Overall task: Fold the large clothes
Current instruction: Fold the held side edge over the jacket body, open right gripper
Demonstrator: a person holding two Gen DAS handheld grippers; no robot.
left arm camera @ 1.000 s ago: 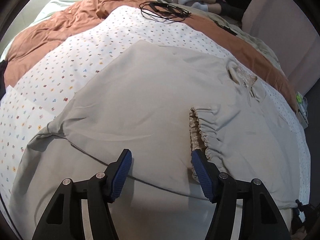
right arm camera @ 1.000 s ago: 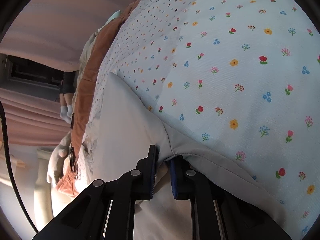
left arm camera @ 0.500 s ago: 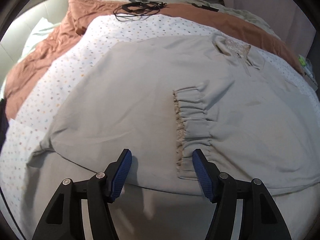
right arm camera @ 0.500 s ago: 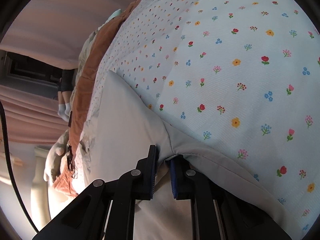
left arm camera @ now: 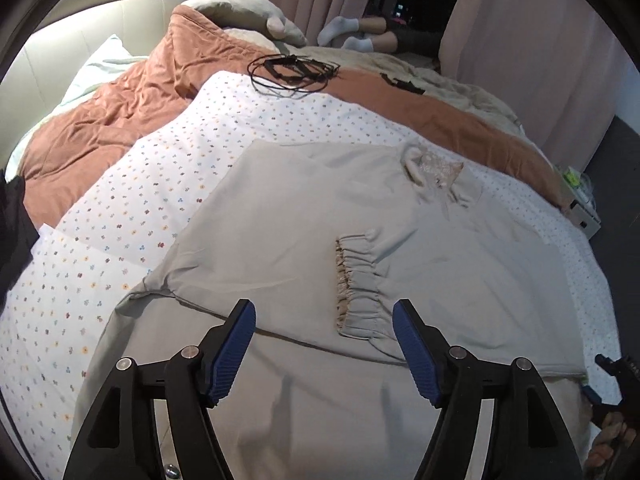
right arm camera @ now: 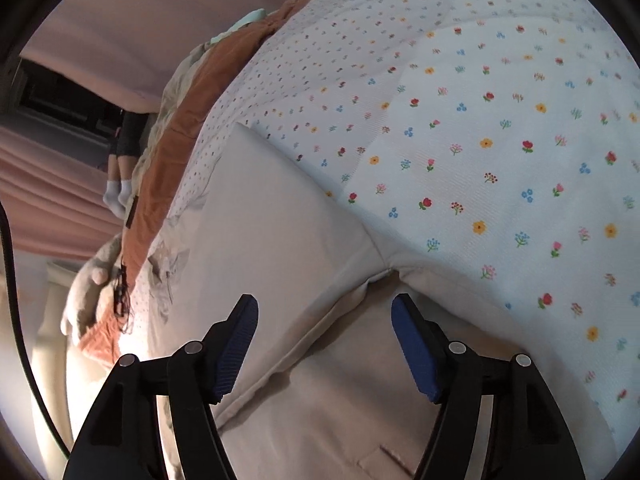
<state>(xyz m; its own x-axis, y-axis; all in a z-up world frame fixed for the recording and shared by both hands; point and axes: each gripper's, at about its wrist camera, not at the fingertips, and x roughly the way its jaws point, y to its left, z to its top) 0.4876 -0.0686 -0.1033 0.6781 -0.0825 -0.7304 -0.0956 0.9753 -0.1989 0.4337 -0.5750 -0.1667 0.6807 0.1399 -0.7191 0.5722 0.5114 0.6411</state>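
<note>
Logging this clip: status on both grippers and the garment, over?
Left gripper open, empty. Right gripper jaws just opened, nothing between them. Grey garment flat on floral quilt, sleeve folded in. Nothing in the way.

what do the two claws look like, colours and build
Both match: the left claw and right claw each have two black plastic arms with open triangular cut-outs, silver round pivot pins, and ribbed blue pads on the inner faces. No cable or marking shows on the claws themselves.
</note>
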